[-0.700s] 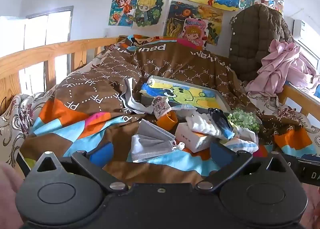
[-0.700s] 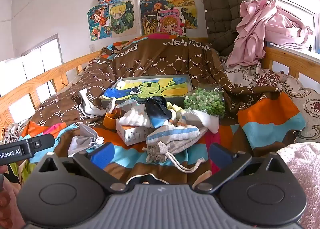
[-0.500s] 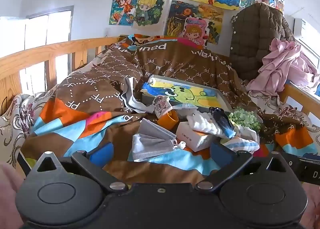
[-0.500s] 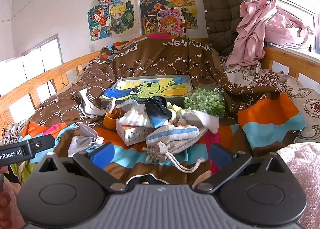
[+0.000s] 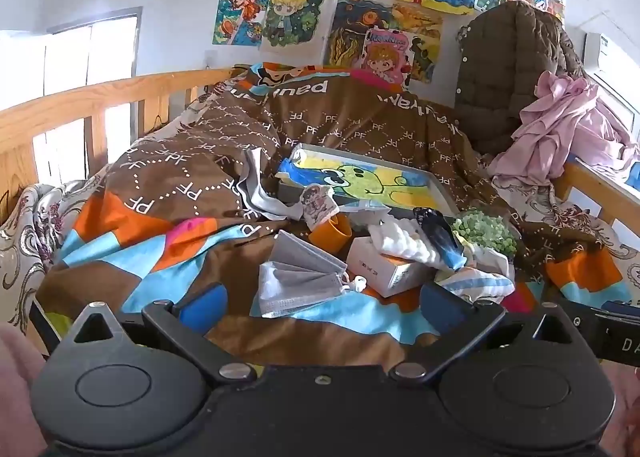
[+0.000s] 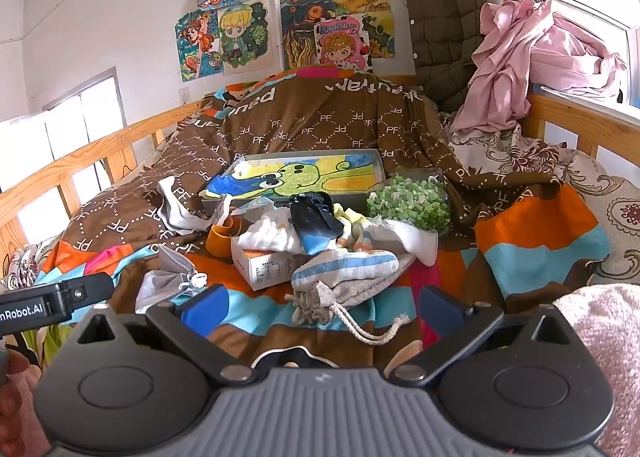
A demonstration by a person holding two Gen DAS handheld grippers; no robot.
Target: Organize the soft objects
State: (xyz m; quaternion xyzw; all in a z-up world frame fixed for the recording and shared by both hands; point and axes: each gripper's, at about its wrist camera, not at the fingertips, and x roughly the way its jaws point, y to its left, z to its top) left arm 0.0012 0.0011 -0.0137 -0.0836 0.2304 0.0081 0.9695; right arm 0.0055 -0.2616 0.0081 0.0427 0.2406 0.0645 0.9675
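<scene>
I hold both tools short of the pile. The left tool point(image 5: 320, 305) stands fully spread with nothing between its blue pads. The right tool point(image 6: 320, 303) is likewise spread and empty.

Progress, as I judge it: no sorting is done. All soft items lie in one heap on the bed quilt point(image 5: 168, 185), and none lies in the box lid point(image 6: 376, 161) behind them.

Item positions and counts, right wrist view, near to far:
1. One striped drawstring pouch point(image 6: 344, 277) at 12 o'clock, nearest the tool, its cord trailing toward me.
2. One grey face mask point(image 6: 172, 277) at 10 o'clock, just beside the left tool's body.
3. One white carton point(image 6: 268, 269) behind the pouch, touching it.
4. One white cloth point(image 6: 272, 233) and one dark blue-tipped sock point(image 6: 316, 217), both lying on top of the carton.
5. One orange cup point(image 6: 222, 237) on its side at 11 o'clock.
6. One bag of green pellets point(image 6: 412, 201) at 1 o'clock.
7. One grey-white cloth point(image 6: 176, 205) further out at 10 o'clock.

Remaining: every soft item still needs picking and grouping. The pouch is the closest candidate.
</scene>
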